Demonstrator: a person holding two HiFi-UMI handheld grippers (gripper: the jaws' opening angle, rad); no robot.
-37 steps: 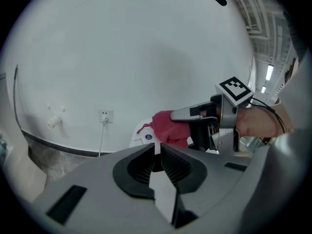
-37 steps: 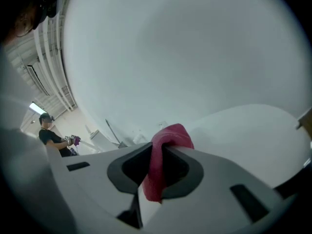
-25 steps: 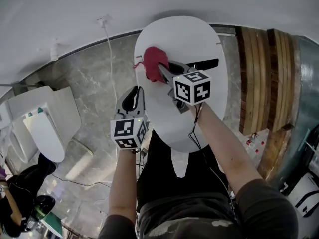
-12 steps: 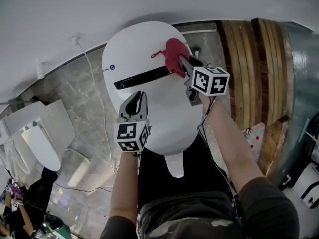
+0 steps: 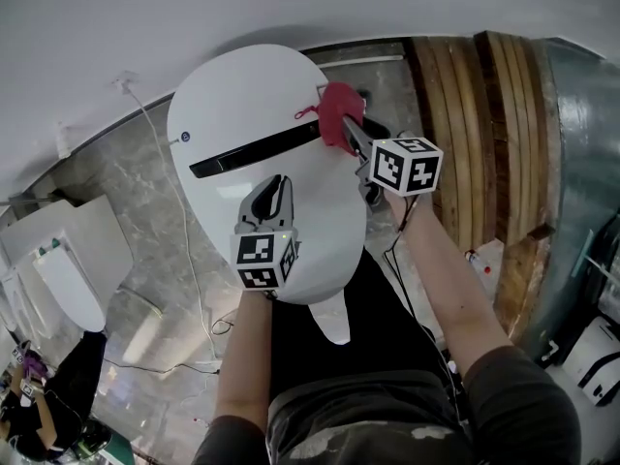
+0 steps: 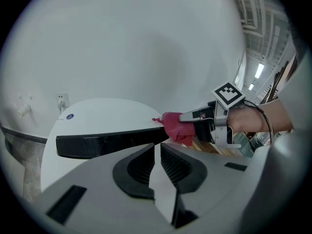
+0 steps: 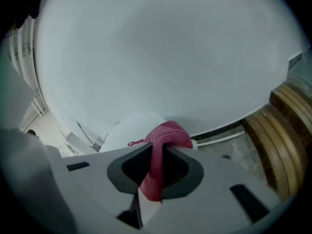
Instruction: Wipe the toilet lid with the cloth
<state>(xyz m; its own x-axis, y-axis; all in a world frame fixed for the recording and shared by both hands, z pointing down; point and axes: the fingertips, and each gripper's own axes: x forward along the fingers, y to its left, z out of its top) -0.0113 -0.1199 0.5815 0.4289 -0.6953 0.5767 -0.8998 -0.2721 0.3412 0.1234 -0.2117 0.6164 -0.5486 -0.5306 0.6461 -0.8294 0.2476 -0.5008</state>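
Over the last second my right tool (image 5: 345, 130) swept the cloth (image 5: 336, 108) across the toilet lid (image 5: 242, 95) to its right edge. The cloth then sat bunched at the right end of the dark strip (image 5: 254, 151), partly over the rim. The right tool's jaws were clamped on the cloth, with a fold of it hanging between the pads (image 7: 155, 177).

My left tool (image 5: 269, 198) shifted from beside the lid's left edge to above its near half. Its jaws stood drawn almost together, with only a slit between them and nothing in it.

Judgement: one pass along the far part of the lid was complete. The near half likely remained to be wiped, so a return stroke was due.

Count:
- Tools: two.
- Cloth: one.
- Toilet lid: one.
- Dark strip: one.
- Blue mark (image 5: 183, 139) on the lid: one.
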